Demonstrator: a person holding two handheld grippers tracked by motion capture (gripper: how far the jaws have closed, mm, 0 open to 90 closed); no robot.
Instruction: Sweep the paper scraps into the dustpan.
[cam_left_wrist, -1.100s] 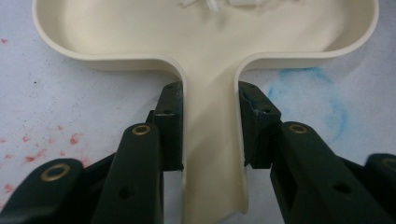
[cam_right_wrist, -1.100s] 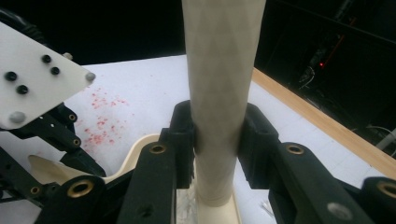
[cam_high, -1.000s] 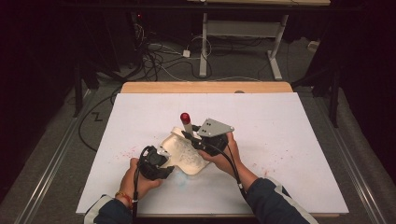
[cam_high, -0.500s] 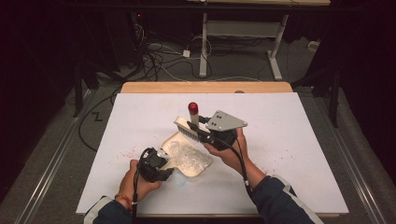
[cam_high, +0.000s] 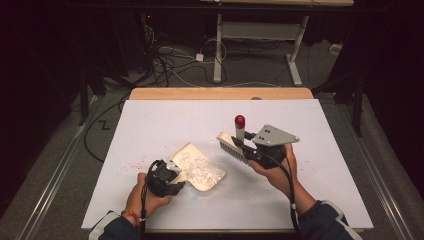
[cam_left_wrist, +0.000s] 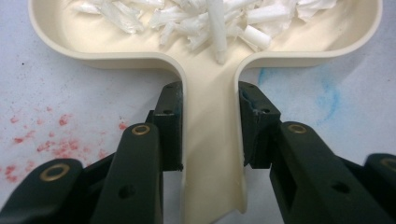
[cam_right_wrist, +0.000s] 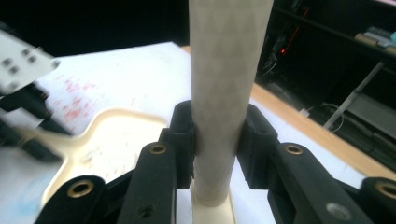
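Observation:
A cream dustpan (cam_high: 212, 181) lies on the white table sheet with white paper scraps (cam_high: 196, 166) heaped in it. My left gripper (cam_high: 170, 176) is shut on its handle (cam_left_wrist: 210, 140), with one pad on each side. In the left gripper view the scraps (cam_left_wrist: 205, 18) lie just past the left gripper (cam_left_wrist: 209, 126). My right gripper (cam_high: 246, 148) is shut on a brush held above the table, to the right of the pan. The brush's pale handle (cam_right_wrist: 226, 93) stands upright with a red tip (cam_high: 240, 120), and its bristle head (cam_high: 231, 146) points left.
Red speckles (cam_high: 142, 162) mark the sheet left of the pan, and a blue smear (cam_left_wrist: 327, 93) lies beside its handle. A wooden edge (cam_high: 220, 93) borders the table's far side. Beyond it are desk legs (cam_high: 218, 50) and cables on the floor.
My right gripper has carried the brush up and to the right, away from over the dustpan. The left gripper and the pan have stayed put.

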